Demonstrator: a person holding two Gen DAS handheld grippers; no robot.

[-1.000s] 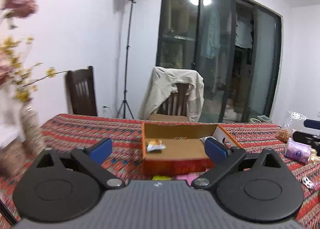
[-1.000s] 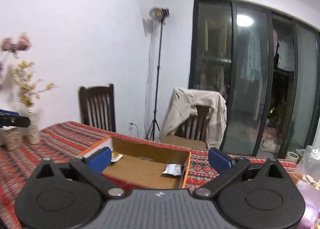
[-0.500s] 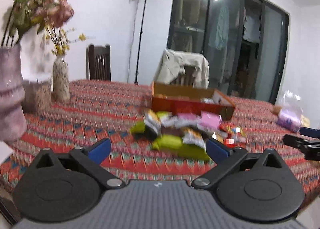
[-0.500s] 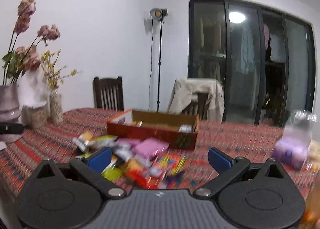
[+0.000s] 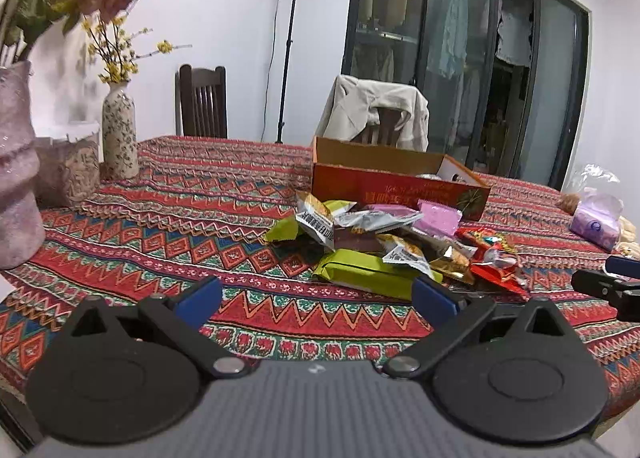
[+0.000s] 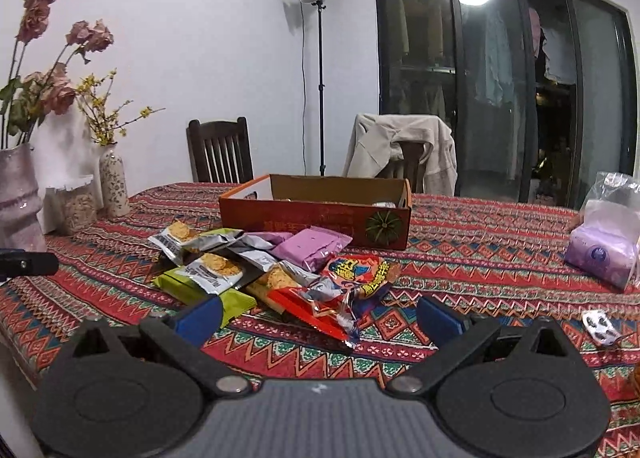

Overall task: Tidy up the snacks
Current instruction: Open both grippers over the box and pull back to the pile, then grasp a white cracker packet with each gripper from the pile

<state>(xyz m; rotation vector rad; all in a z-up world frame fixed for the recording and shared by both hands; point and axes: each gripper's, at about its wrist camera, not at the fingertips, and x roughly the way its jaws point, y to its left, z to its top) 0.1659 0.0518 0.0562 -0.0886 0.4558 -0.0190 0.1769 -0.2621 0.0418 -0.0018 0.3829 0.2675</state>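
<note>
Snacks are heaped near the middle of the table, just in front of the orange cardboard box, which stands toward the far edge and is open on top. Both tongs are released and nothing is held: the left gripper is kept low near the front edge, w/ its jaws spread before the green packet; the right gripper is spread before the red wrapper, at the near side of the heap.

The step in hand is judged to be the first pick, approx. from the near side of the pile. For a good pick, one packet only should be taken, by a free edge or corner, not by the middle where others overlap it. The red wrapper lies on top and nearest, so it is prob. the easiest for the right side. Foil packets are thin and slippery; a firm closing low to the cloth is needed, but the patterned cloth must not be pinched. Afterwards the packet should be lifted clear over the box wall before release. Inside of the box is mostly hidden, so free room cannot be told.
</note>
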